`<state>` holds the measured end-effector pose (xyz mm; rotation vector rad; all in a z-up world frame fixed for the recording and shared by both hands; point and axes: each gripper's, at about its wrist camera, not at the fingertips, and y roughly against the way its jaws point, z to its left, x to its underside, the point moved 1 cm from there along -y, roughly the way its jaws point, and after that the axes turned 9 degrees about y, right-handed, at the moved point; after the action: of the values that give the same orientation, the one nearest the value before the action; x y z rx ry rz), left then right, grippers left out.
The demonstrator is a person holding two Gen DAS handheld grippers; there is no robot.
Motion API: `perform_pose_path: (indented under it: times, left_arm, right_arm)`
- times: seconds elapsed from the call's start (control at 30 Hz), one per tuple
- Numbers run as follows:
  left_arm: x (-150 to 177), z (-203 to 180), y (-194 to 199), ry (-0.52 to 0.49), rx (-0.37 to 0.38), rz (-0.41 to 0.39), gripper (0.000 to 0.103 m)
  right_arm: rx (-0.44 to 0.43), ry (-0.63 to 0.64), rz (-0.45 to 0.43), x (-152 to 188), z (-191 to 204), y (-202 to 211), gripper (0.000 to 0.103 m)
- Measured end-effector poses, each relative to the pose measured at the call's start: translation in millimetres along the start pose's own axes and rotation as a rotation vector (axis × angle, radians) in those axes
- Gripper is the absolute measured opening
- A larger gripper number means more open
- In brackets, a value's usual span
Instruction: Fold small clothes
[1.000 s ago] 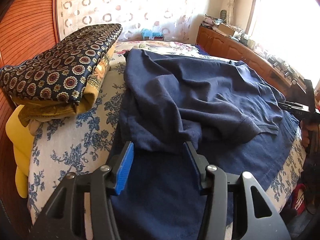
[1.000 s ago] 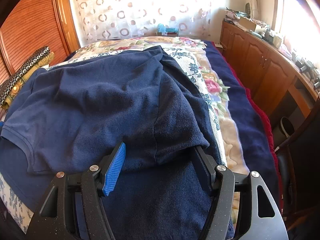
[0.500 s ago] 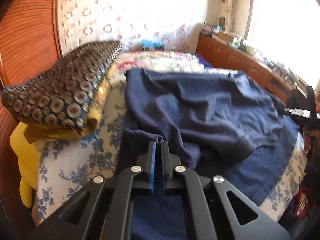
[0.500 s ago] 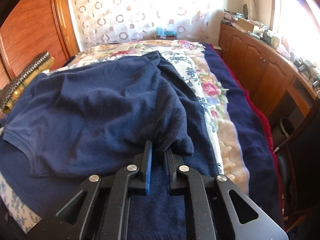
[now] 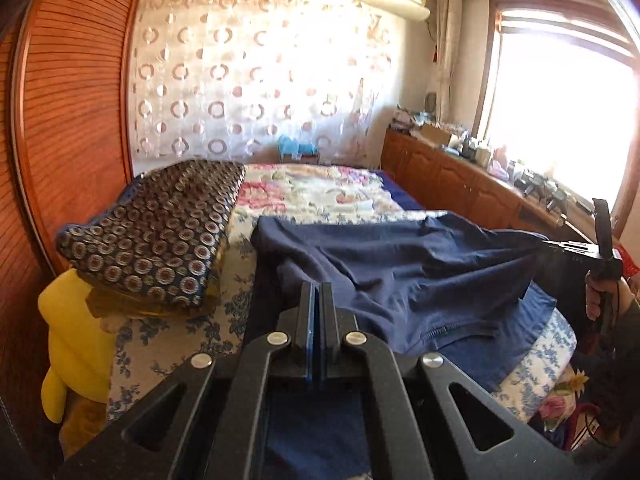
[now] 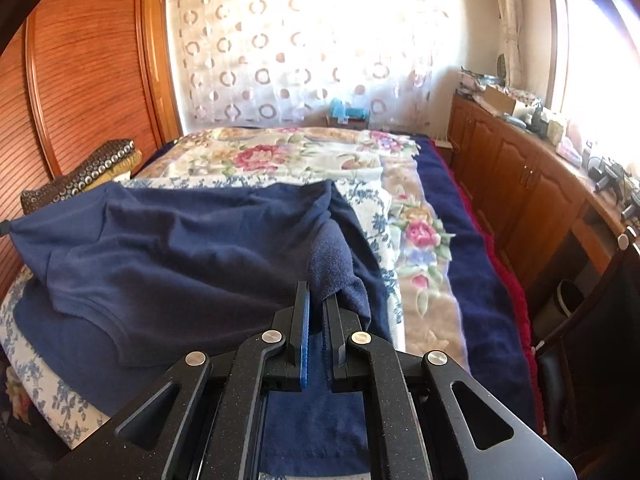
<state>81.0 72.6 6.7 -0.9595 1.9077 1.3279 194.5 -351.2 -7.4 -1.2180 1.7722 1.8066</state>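
Navy knit cloth fills the middle of both views: one dark blue shirt (image 5: 404, 272) lies rumpled across the bed (image 5: 320, 192), with a hemmed edge showing at lower centre of the left wrist view and a short sleeve with a stitched cuff at lower left of the right wrist view. Under it lies a flat blue towel-like cloth (image 5: 516, 344), a shade brighter.

Two grippers are at work. At the bottom centre of its own view, the left gripper (image 5: 319, 292) has its fingers pressed together on the near left corner of the shirt, which rises in a taut ridge toward them. In the right wrist view the right gripper (image 6: 316, 300) is clamped on a bunched fold of the shirt's right edge, with fabric between its blue pad and the black finger. It also shows at the right edge of the left wrist view, gripped by a hand (image 5: 596, 300).

One folded patterned quilt (image 5: 156, 228) with ring motifs sits at centre left, atop a yellow cushion (image 5: 76, 344). A wooden cabinet (image 6: 532, 184) with a cluttered top runs along the right. A sheer curtain (image 5: 248, 76) with circles hangs at upper centre. Nothing lies on top of the shirt.
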Motion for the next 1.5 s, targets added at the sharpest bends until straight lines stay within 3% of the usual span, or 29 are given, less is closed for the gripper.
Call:
perform_pose_path:
  times: [0.2,0.4,0.57,0.67,0.83,0.93,1.13,1.5]
  left_arm:
    - [19.2,6.3,14.6,0.024,-0.007,0.021,0.000]
    - [49.8,33.9,3.3,0.090,-0.047,0.089,0.000]
    - [65.5,36.8,-7.5,0.080,-0.089,0.133,0.000]
    - [66.6,35.8,-4.8,0.082,-0.094,0.130,0.003]
    - [66.3,35.0,-3.8,0.066,-0.099,0.134,0.015]
    - [67.9,33.2,-10.0,0.048,-0.113,0.160,0.019]
    - [73.4,33.7,-17.2,0.032,-0.136,0.181,0.033]
    - [76.1,52.5,-37.3,0.027,-0.221,0.241,0.037]
  right_arm:
    - [0.003,-0.018,-0.035,5.1,-14.3,29.9,0.002]
    - [-0.007,-0.061,0.046,39.7,-22.3,17.6,0.002]
    - [-0.013,-0.092,0.103,59.3,-24.2,0.3,0.003]
    - [0.009,-0.102,0.102,60.0,-24.2,1.3,0.011]
    - [0.020,-0.096,0.051,53.6,-21.4,16.3,0.040]
    - [0.000,-0.078,0.016,49.8,-13.5,24.9,0.052]
    - [-0.053,0.006,-0.006,43.1,21.5,24.5,0.063]
    - [-0.167,0.084,0.031,46.7,80.9,-8.8,0.074]
